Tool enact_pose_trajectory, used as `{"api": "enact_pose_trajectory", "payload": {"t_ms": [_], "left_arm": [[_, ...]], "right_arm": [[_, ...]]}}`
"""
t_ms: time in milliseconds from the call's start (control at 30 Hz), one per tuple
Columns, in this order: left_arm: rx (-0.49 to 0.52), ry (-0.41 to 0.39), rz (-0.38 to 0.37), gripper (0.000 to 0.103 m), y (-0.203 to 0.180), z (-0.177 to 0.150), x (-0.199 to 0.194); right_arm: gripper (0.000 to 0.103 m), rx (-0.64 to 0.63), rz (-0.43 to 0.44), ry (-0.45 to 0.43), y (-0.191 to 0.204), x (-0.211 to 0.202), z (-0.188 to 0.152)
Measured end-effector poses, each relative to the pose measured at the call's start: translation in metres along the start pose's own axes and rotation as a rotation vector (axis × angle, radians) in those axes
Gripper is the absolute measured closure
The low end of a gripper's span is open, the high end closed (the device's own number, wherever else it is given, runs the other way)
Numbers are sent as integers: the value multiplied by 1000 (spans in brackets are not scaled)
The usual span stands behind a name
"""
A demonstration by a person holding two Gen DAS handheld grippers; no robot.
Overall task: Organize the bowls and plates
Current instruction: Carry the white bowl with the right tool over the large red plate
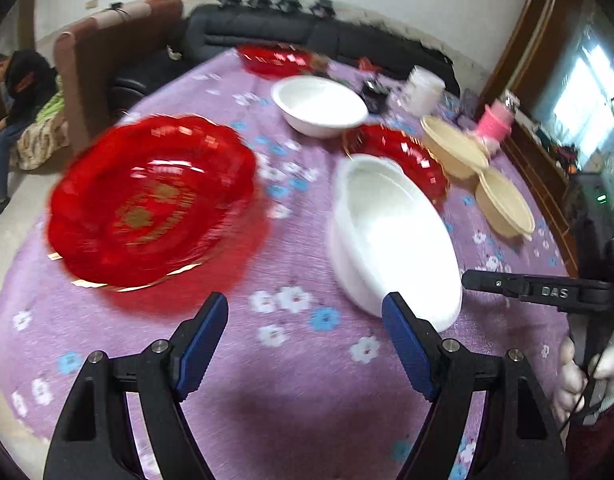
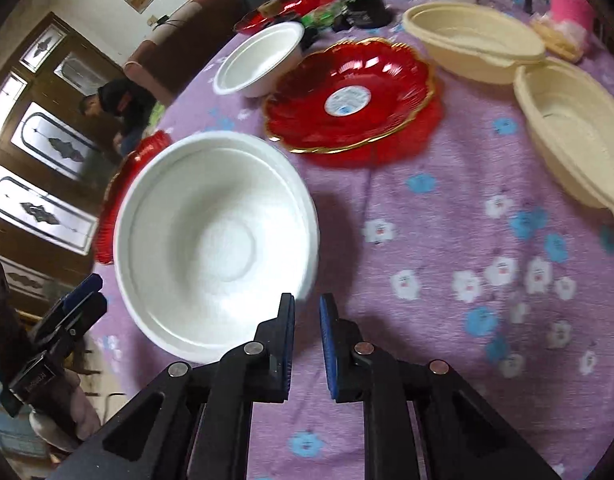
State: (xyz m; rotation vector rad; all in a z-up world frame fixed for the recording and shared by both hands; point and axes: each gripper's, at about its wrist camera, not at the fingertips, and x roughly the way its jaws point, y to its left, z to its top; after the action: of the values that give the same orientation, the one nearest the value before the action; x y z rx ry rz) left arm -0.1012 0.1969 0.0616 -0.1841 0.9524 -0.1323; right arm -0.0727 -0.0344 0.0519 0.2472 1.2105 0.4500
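Currently both claws hover empty over the bench — left claw spread wide, right claw nearly closed — beside the near white bowl, which rests between two red plates.

free: bare cloth between red plate and white bowl | blocked: beige bowls on the right

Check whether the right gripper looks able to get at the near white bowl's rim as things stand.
Probably yes. The right gripper sits just off the near white bowl, with only bare tablecloth between them, but its jaws are nearly closed and would need to open.
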Motion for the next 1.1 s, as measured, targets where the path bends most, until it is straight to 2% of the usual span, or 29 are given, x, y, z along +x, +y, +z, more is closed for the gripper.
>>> {"api": "enact_pose_trajectory", "payload": {"t_ms": [133, 233, 300, 367, 433, 700, 767, 967, 1000, 1033, 1067, 1100], "left_arm": [[-4, 51, 3, 24, -9, 11, 27], [-12, 64, 5, 24, -11, 18, 38], [-20, 78, -7, 24, -11, 21, 44], [-44, 100, -24, 24, -8, 22, 52], [-64, 111, -34, 24, -6, 23, 56], [-121, 123, -88, 24, 1, 20, 61], [-119, 131, -87, 24, -1, 22, 64], [-126, 163, -105, 25, -11, 28, 82], [-128, 157, -102, 29, -13, 29, 82], [-133, 161, -111, 43, -14, 30, 83], [-133, 171, -118, 55, -15, 29, 84], [-130, 177, -121, 59, -16, 29, 83]], "right_arm": [[86, -9, 14, -42, 3, 2, -1], [80, -6, 34, -85, 8, 3, 2], [73, 3, 46, -125, 3, 2, 7], [54, 30, 60, -157, 0, 1, 12], [46, 53, 82, -176, -6, 3, 14], [46, 147, 83, -272, -27, -1, 14], [46, 155, 110, -269, -30, 0, 13], [46, 79, 88, -224, -15, 20, 14], [46, 65, 81, -215, -11, 25, 14], [46, 57, 77, -208, -9, 29, 14], [53, 50, 73, -202, -6, 32, 14], [60, 44, 73, -196, -4, 34, 13]]}}
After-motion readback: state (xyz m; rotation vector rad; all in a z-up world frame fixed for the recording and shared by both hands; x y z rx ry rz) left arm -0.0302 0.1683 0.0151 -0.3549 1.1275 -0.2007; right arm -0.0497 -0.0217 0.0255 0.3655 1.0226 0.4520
